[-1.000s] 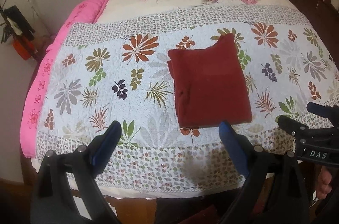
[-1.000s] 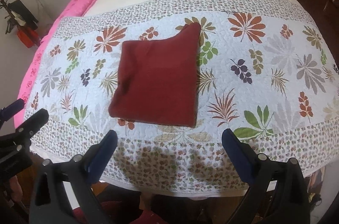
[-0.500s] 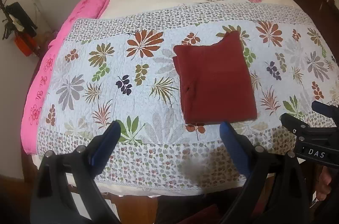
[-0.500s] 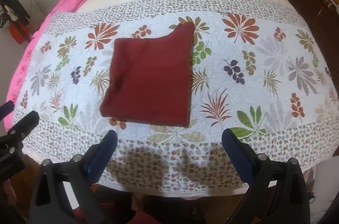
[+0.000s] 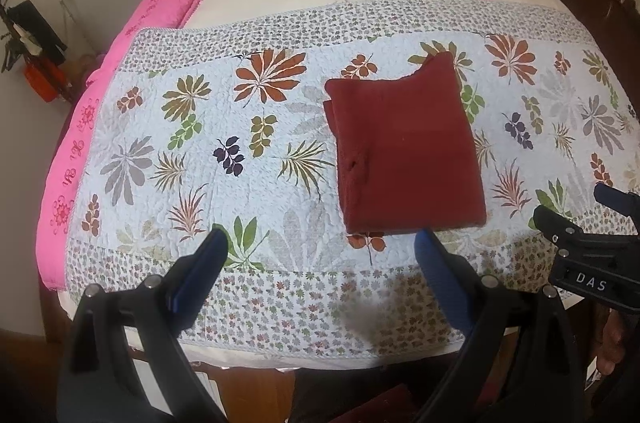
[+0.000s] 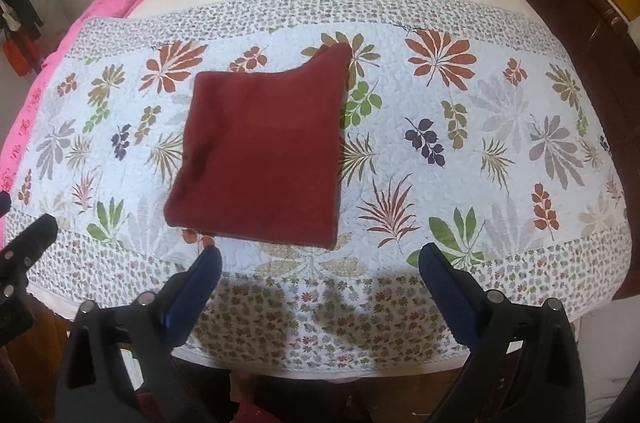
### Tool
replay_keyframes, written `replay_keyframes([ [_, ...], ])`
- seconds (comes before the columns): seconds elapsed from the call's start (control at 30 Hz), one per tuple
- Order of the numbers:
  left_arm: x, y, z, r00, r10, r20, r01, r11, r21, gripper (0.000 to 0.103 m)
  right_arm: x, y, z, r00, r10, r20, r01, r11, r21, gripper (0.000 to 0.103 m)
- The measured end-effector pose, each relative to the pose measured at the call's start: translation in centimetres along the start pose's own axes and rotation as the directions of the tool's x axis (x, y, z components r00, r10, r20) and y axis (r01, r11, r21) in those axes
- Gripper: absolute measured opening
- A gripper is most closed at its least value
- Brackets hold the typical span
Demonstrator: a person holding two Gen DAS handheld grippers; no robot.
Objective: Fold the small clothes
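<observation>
The dark red garment [image 5: 404,151] lies folded into a thick rectangle on the leaf-print quilt [image 5: 200,159], nearer the quilt's front edge than its far one, and right of centre in the left wrist view; its near edge sits just behind the band of small flowers along the front; one far corner pokes up in a point [image 6: 336,57], so the stack is not perfectly square. The left gripper [image 5: 320,255] hangs over the front edge with its blue fingers [image 5: 208,259] spread wide, holding nothing; the right gripper [image 6: 320,263] does the same, fingers [image 6: 440,275] well apart, just short of the garment's near edge. It looks soft, light and limp, a fleecy knit by the look of it, several layers deep; likely to sag and slide apart if lifted by one corner; there is a small pucker [image 5: 354,165] near the left fold. Best bet, I'd say, is pinching all layers together at the two near corners, or along a folded side, so the stack holds.
</observation>
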State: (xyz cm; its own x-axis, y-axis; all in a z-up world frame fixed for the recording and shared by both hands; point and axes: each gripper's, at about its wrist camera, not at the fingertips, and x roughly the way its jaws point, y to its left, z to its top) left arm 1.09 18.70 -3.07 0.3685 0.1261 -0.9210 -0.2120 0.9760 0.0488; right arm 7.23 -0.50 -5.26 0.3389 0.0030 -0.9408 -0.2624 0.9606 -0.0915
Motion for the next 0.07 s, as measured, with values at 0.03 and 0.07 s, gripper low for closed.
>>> replay_keyframes([
  [0.03, 0.03, -0.04, 0.04, 1.0, 0.003, 0.0, -0.003, 1.0, 0.002, 0.094, 0.0, -0.04, 0.05, 1.0, -0.004, 0.002, 0.004, 1.0, -0.003, 0.099],
  [0.07, 0.1, -0.12, 0.08, 1.0, 0.004, -0.001, -0.004, 1.0, 0.005, 0.094, -0.01, -0.02, 0.1, 1.0, -0.012, 0.005, 0.012, 1.0, -0.005, 0.099],
])
